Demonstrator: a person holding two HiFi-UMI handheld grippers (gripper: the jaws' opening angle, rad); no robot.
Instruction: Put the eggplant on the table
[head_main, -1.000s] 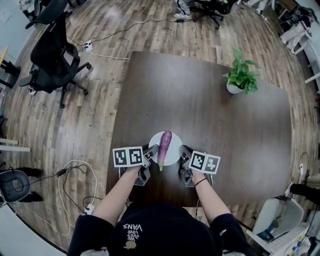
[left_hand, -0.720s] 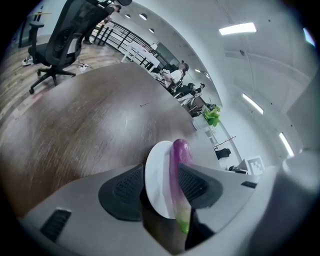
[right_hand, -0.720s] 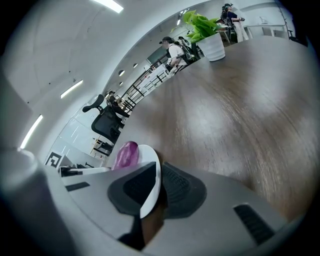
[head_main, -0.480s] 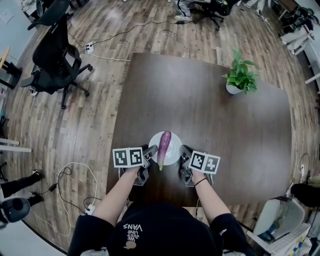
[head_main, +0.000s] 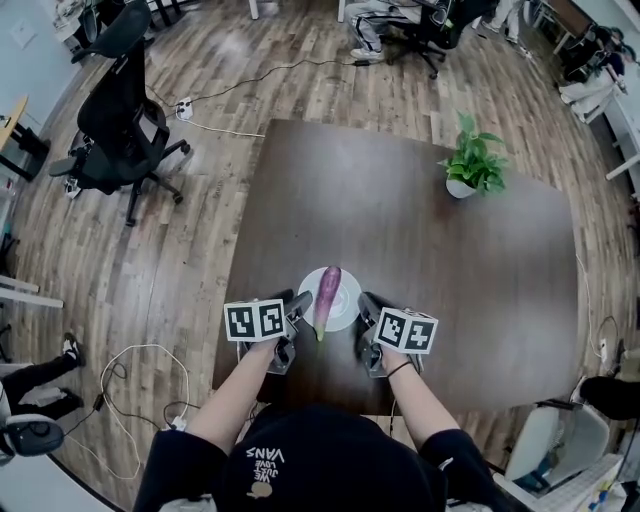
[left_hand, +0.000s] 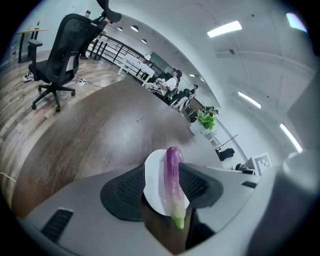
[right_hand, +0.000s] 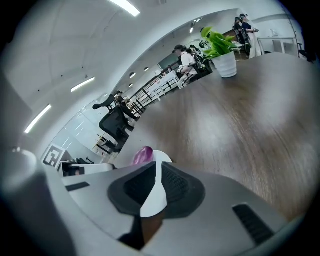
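A long purple eggplant with a green stem end lies on a small white plate near the table's front edge. My left gripper is at the plate's left rim. In the left gripper view its jaws are opening, with the plate and eggplant between the pads and touching them. My right gripper holds the opposite rim. In the right gripper view the plate runs edge-on through its narrow jaws, with the eggplant's tip behind.
The dark wooden table carries a potted plant at its far right. A black office chair stands on the wood floor to the left, with cables near it. Seated people are beyond the table's far end.
Both grippers have risen slightly together with the plate and eggplant. The head view has shifted a little, and a person's legs at the left edge have moved.
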